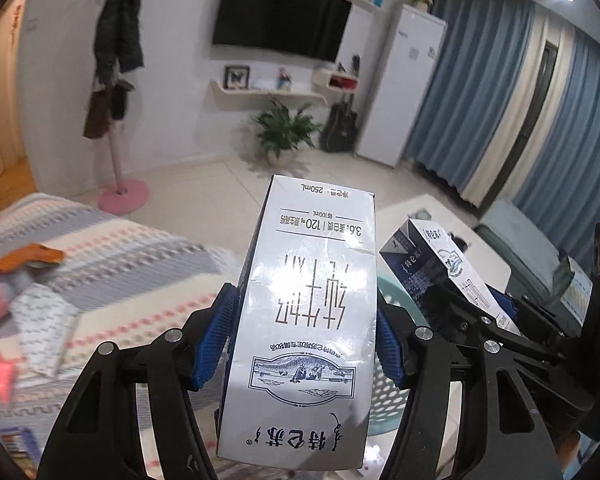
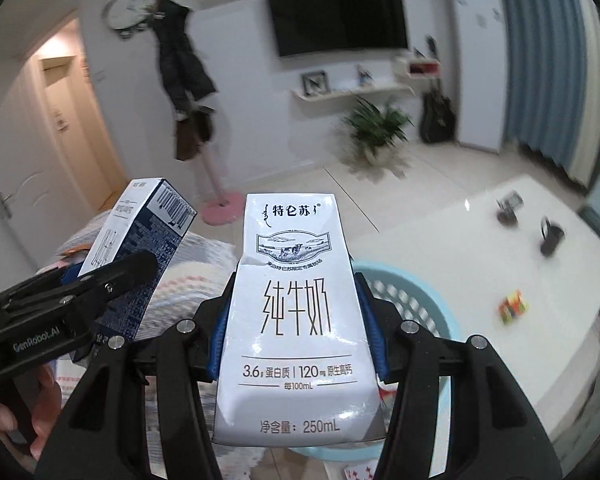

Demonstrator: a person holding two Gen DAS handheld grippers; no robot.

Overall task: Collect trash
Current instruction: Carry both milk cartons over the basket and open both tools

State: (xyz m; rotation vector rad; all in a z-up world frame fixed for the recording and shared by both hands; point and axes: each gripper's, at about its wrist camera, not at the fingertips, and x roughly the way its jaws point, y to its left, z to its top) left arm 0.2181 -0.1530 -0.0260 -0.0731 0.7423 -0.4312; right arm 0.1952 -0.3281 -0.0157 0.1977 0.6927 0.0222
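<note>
Left wrist view, left gripper point(image 1: 300, 344) clamping upside-down milk carton point(image 1: 304, 320) above teal basket point(image 1: 388, 384) rim, right gripper point(image 2: 296, 320) squeezing second carton point(image 2: 296, 320) beside it, bed point(image 1: 112, 264) left of basket.

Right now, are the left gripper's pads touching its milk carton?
Touching. In the left wrist view, both blue pads of the left gripper press against the sides of the milk carton, with no gap.

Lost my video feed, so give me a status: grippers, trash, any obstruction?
Left gripper shut on a milk carton. Right gripper shut on second carton. Blue basket just beyond both. Nothing blocking.
</note>
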